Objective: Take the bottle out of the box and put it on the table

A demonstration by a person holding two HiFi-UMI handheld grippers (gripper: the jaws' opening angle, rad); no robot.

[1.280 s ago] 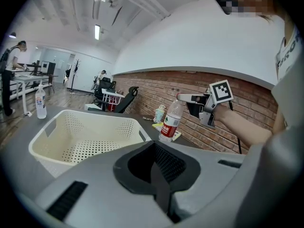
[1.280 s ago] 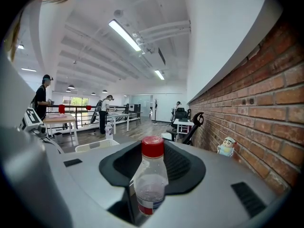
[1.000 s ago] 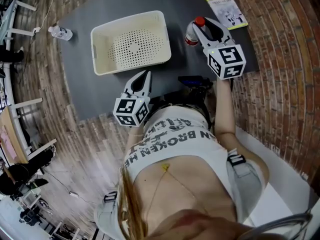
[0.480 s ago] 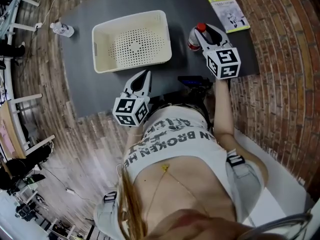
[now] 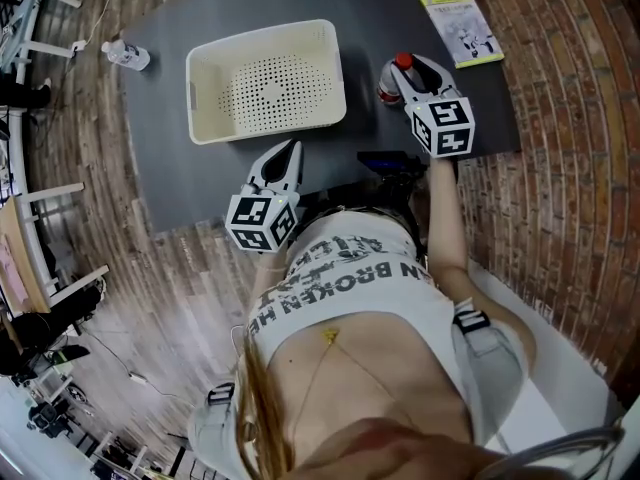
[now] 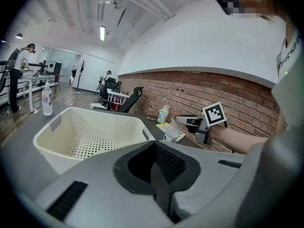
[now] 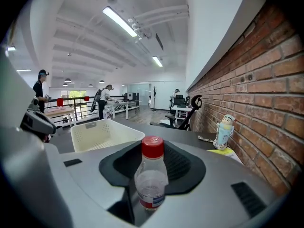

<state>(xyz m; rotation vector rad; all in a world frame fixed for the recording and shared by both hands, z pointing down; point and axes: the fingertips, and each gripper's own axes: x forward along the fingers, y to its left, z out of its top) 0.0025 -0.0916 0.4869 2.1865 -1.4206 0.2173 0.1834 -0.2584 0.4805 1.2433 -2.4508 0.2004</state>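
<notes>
Placing step, I'd say: right gripper (image 5: 402, 71) fingers pinch the clear red-capped plastic bottle (image 7: 151, 186) by the dark desk's (image 5: 170, 168) right edge. Left gripper (image 5: 290, 151) fingers are pressed together. Next: touch down, let go.

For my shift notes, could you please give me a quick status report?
Left gripper shut, empty. Right gripper shut on clear plastic red-capped bottle, right of white perforated basket. Basket empty. Nothing in the way.

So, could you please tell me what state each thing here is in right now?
Right gripper: shut on the bottle.
Bottle: upright, red cap on, outside the box.
Left gripper: shut, empty.
Box: upright on the table, empty.
Second bottle: standing upright at the table's far corner.
Booklet: lying flat, closed.
</notes>
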